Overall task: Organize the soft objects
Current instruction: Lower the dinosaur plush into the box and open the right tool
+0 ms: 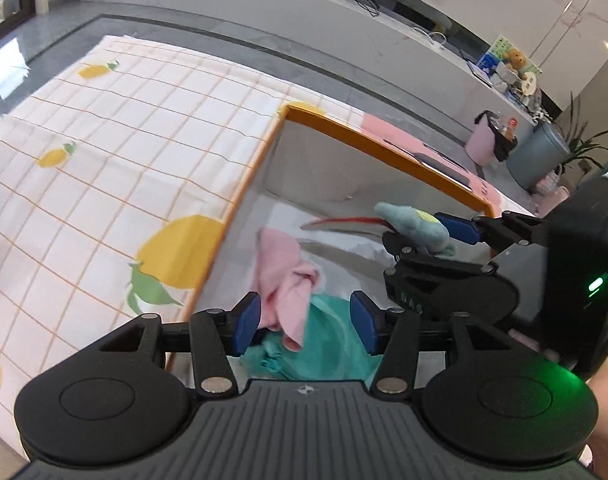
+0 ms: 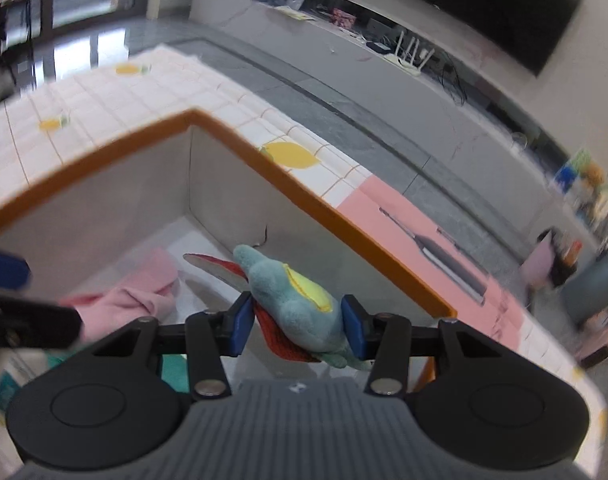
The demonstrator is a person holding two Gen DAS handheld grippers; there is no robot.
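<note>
I'm clamping the right gripper [image 2: 297,324] round a squashy blue-green plush bird [image 2: 294,306] mid-body; the left gripper [image 1: 304,322] is hanging open above a limp pink cloth [image 1: 284,276].

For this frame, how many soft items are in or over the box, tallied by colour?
Pink cloth: 1, lying in the box
Teal cloth: 1, under the pink one
Light blue plush toy with yellow and red parts: 1, held over the box between the right gripper fingers
Total: 3
</note>
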